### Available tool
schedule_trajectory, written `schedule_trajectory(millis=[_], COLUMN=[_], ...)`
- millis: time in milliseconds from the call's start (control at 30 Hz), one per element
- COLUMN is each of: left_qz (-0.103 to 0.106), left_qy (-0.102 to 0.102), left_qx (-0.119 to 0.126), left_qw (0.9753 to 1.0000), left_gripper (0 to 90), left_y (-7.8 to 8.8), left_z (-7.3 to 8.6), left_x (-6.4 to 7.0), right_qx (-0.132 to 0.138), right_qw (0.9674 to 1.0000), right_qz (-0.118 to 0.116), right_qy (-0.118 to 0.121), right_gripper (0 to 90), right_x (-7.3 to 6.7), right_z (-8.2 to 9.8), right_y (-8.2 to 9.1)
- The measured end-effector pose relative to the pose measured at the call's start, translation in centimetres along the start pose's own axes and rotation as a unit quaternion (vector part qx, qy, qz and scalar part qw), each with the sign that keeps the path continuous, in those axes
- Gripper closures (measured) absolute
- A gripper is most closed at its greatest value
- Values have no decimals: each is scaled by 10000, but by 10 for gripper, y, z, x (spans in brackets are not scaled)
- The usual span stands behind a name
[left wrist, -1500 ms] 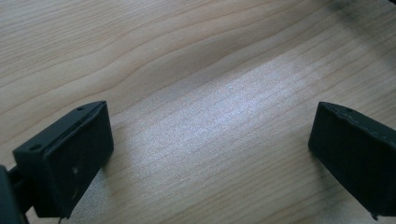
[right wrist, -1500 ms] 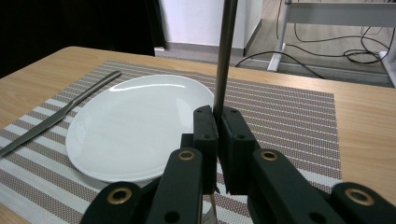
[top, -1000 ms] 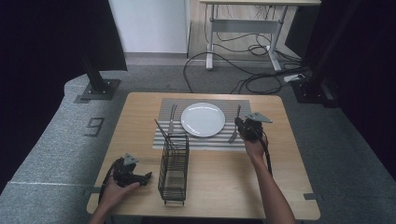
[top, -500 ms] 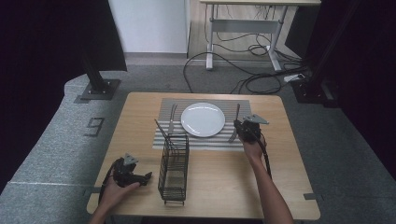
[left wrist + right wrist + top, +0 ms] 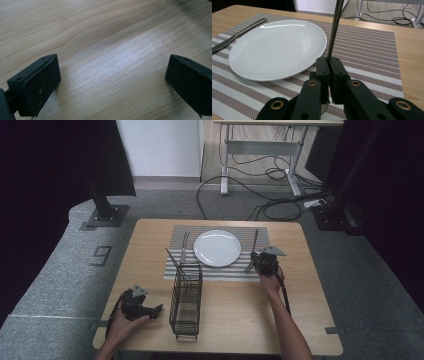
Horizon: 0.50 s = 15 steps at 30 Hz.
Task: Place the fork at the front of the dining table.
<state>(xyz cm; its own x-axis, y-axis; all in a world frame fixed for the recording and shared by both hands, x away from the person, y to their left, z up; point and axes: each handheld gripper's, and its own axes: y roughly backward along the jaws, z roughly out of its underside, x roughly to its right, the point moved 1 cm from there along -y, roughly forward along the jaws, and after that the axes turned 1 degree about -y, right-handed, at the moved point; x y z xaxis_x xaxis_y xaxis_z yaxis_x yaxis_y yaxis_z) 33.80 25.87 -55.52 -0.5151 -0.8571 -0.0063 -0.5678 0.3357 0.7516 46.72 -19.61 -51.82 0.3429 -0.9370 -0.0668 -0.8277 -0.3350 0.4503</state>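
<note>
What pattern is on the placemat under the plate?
Brown and white stripes on the placemat, clearest in the right gripper view.

Surface: pale wooden table [image 5: 107,32], grain running in long wavy lines from lower left to upper right.
Light: a brighter, washed-out band crosses the wood between the jaws; a soft shadow darkens the upper right corner.
Left gripper [image 5: 112,82]: two black jaws rise from the bottom corners, standing wide apart.
Near-left jaw: blocky, its flat pad face turned inward, small screw holes visible on its top and side.
Near-right jaw: cut off by the frame edge, its upper edge slightly rough.
Gap: bare wood between the jaws, nothing gripped.
Height: jaws sit close above the wood; contact cannot be judged.
</note>
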Motion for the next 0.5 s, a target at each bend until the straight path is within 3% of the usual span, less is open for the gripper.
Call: schedule_trajectory(millis=[500], left_qz=[-3], left_qy=[-1], left_qx=[3], left_qw=[10000], left_gripper=[0], left_y=[0], left_z=[0], left_x=[0], right_qx=[-120], right_qw=[9998], right_qz=[129], right_qy=[64], right_gripper=[859], right_x=[1], right_z=[9], right_y=[-3])
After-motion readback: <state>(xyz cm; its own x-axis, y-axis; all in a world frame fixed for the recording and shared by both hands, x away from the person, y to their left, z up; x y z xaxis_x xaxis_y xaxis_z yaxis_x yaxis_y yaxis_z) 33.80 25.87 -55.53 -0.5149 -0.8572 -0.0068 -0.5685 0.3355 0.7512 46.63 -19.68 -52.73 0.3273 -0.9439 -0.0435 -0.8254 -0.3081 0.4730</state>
